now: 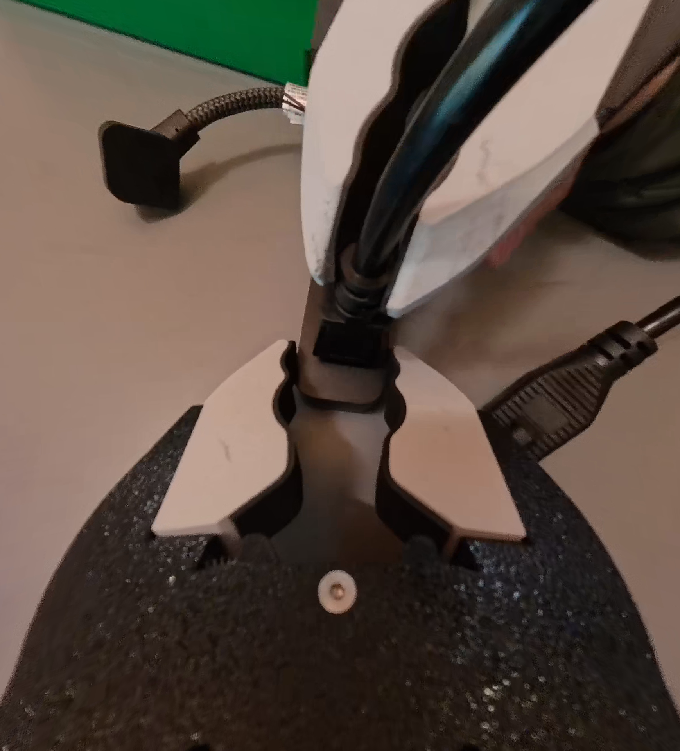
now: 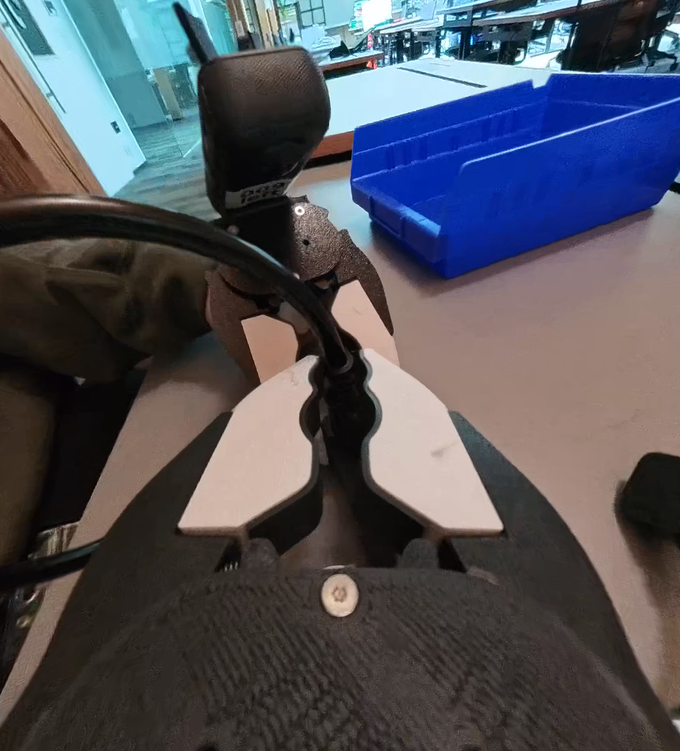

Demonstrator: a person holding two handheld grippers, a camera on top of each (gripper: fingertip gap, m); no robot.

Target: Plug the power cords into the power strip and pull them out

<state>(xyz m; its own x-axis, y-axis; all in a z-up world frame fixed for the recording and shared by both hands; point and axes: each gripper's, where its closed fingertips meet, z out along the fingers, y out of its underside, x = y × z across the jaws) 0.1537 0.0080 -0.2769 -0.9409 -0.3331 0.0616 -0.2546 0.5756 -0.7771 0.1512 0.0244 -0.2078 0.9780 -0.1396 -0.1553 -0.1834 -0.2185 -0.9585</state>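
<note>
The left gripper (image 1: 340,365) pinched the slim grey power strip (image 1: 340,382); the right gripper (image 1: 356,280) clamped the black rubber plug (image 1: 348,341) seated in it.

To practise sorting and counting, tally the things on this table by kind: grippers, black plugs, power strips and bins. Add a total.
Grippers: 2, the left gripper and the right gripper
Black plugs: 3, the held plug, the flat plug and the ribbed plug
Power strip: 1
Blue bin: 1
Total: 7
</note>
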